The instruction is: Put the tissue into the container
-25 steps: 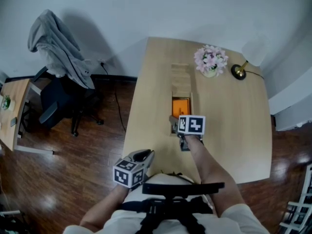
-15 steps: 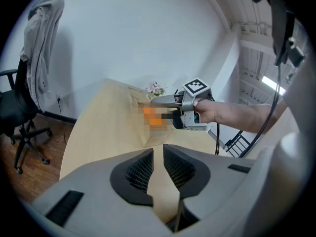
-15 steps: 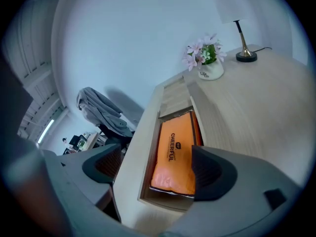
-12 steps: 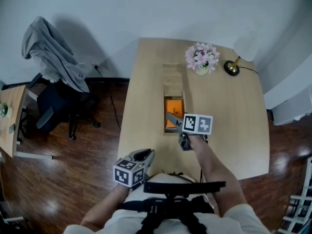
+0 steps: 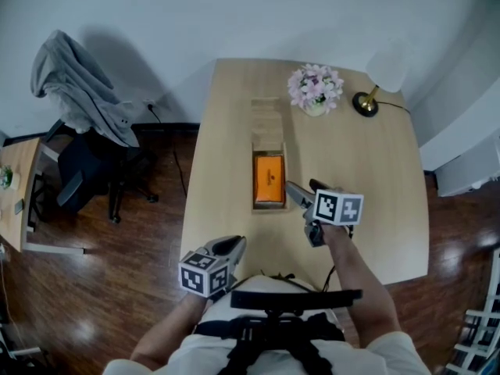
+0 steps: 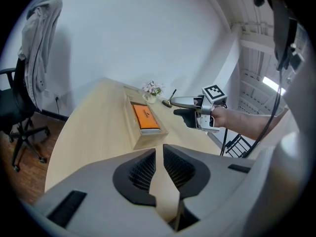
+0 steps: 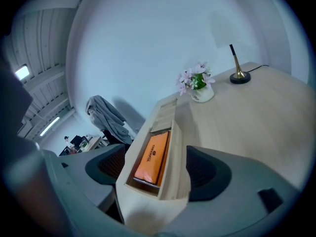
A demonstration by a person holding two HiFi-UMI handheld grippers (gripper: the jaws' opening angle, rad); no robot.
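a pale wooden table [image 5: 375, 178] fills the middle; a chair [image 5: 82, 170] draped with a grey garment [image 5: 74, 84] stands off its left edge; a long wooden container [image 5: 267, 119] runs lengthwise down the table's left half, the orange tissue pack [image 5: 269, 178] lying inside its open near end; the right gripper [image 5: 301, 191] hovers just beside that end, jaws spread wide and closing, touching nothing; the left gripper [image 5: 230, 246] sits at the near edge, jaws all but together, empty; a lamp [image 5: 375, 84] and flowers [image 5: 315, 88] stand at the far edge.
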